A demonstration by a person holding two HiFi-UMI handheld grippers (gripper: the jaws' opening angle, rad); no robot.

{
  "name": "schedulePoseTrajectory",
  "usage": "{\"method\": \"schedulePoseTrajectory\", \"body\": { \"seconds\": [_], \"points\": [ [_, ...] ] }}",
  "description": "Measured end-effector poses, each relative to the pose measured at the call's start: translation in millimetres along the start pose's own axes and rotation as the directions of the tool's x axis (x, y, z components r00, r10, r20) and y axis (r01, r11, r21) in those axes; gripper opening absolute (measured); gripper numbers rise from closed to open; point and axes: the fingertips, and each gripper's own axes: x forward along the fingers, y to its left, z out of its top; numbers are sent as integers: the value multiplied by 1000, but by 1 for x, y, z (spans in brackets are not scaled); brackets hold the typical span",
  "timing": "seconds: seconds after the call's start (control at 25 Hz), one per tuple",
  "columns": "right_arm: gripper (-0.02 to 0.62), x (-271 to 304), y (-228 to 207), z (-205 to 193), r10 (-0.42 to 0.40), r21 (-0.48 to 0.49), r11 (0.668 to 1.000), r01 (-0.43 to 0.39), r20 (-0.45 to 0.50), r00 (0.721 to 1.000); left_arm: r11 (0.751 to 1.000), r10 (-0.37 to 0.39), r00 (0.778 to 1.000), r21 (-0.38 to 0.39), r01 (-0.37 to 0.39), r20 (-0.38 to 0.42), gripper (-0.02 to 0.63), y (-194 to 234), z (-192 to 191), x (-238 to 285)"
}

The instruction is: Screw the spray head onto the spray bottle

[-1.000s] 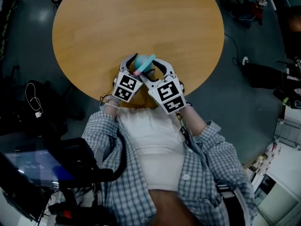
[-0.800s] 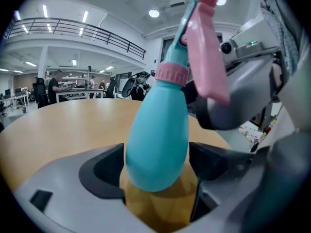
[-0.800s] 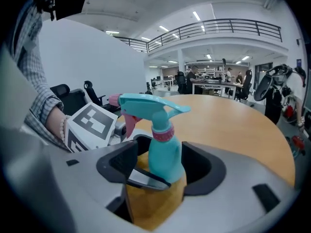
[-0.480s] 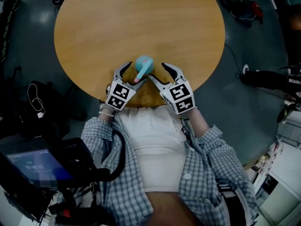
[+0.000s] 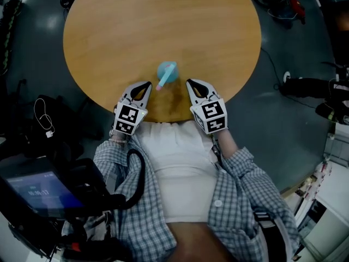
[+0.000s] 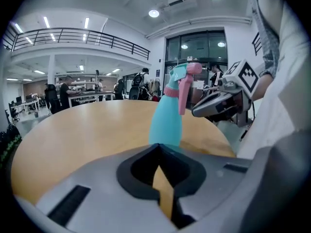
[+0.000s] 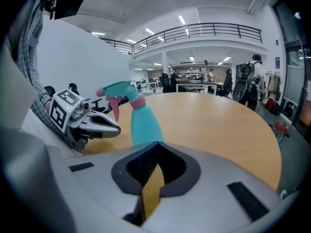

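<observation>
Turquoise plastic spray bottle stands upright on the round, pale wooden table, just ahead of both grippers and between their lines of aim. It is touched by neither. Its turquoise spray head, with a pink collar and pink trigger, already sits on the neck, so the screwing looks finished or nearly so. Whether the thread is fully tight cannot be read from here. The left gripper is clenched with nothing in it: its own view shows the black pads meeting and only bare tabletop behind them. The right gripper is likewise clamped on nothing, and the bottle rises beyond its tips, a little to their left. From the left gripper the bottle lies forward and slightly right. Both grippers hang near the table's near edge. The chief risk, as I judge it, is a knock. The bottle is tall, narrow-shouldered and probably light, so a closed jaw tip swung inward or pushed forward could tip it over. Catching the overhanging trigger would do the same, or twist the head loose if the collar is only partly seated.
</observation>
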Motion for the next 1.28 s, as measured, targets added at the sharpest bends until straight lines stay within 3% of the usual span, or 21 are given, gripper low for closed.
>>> {"method": "schedulePoseTrajectory", "body": {
  "seconds": [0.12,0.32,0.76,1.28],
  "points": [
    [-6,-4,-10,-9,-47,48,998,46,16,999,1000,-10,1000,-23,10,16,6,-1,0,-8],
    [-6,-8,-15,-18,-56,129,990,52,34,998,998,13,1000,-63,-11,22,6,2,-6,-17],
    [-6,-6,-10,-15,-49,96,994,46,33,998,993,47,998,-109,-42,36,6,10,-8,-21],
    [-6,-2,-6,-19,-29,131,991,27,18,999,996,-3,999,-90,6,41,6,-1,-8,-18]
  ]
}}
